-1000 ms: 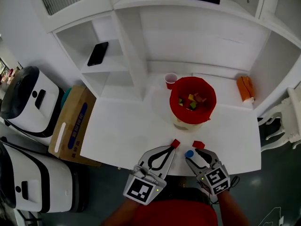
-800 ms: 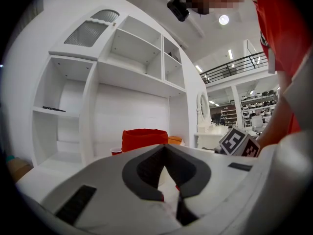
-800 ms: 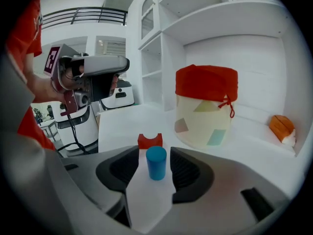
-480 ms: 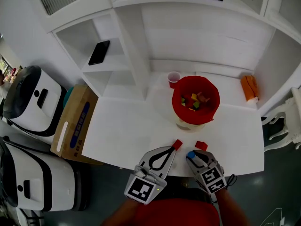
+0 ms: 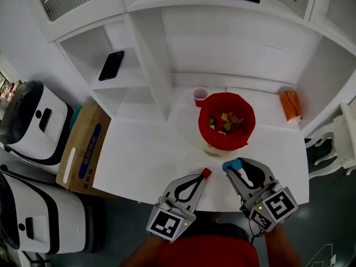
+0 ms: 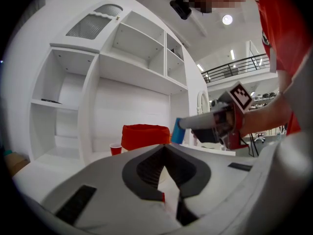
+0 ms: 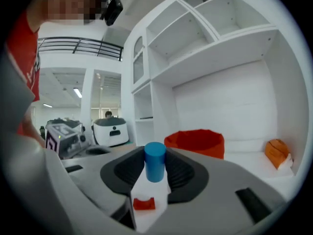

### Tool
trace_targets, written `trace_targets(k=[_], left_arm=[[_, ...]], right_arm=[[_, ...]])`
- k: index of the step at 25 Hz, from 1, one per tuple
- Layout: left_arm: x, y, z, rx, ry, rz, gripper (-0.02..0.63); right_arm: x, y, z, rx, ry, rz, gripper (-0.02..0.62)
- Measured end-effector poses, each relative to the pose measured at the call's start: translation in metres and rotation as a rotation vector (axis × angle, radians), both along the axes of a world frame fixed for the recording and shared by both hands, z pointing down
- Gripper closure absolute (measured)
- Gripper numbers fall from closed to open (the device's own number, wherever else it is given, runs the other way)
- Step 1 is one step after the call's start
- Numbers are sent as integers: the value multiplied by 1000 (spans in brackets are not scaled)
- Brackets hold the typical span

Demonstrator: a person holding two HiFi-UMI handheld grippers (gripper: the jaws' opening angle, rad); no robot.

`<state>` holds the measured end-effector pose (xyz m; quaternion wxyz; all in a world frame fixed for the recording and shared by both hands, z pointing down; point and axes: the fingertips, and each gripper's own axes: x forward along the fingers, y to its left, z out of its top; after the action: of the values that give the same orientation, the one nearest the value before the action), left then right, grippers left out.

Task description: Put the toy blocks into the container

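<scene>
Blue cylinder (image 7: 155, 161) between opening right tongs (image 5: 233, 167) | red container (image 5: 222, 144) beyond | left tongs (image 5: 203, 177) closed

I can read no writing. The blue label (image 5: 89, 148) on the brown cardboard box (image 5: 77, 144), left, is too small.

The blocks (image 5: 225, 120) in the red container (image 5: 202, 121) are too small to count.

On the tabletop (image 5: 139, 154) the container (image 5: 245, 135) sits mid-frame with blocks (image 5: 222, 121) in it, a cup (image 5: 200, 96) just beside its upper left. Below it, a cylinder block (image 5: 232, 164) stands between the right claw's (image 5: 233, 168) opening jaws. A phone (image 5: 111, 65) lies on a shelf (image 5: 130, 81), upper left.
</scene>
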<state>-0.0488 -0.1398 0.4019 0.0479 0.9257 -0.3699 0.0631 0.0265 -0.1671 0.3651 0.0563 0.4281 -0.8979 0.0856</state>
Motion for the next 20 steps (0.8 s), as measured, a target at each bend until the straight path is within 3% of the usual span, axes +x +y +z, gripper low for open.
trace_targets(k=[7,13,17,20], left_arm=[[-1,-9,4,2,-14,-14,591],[-8,-19,12,-14,-32,-46,591],[-10,-24,21,33,-84,-26,591],[-9,-24,30,19,-114,-20,591]], right_arm=[[11,-57,-62,117,-19,57,454],[19,-109,-62,96,16,115,428],[17,-114,-60,94,11,96,403],[15,-98,-71,136,-6,63,434]])
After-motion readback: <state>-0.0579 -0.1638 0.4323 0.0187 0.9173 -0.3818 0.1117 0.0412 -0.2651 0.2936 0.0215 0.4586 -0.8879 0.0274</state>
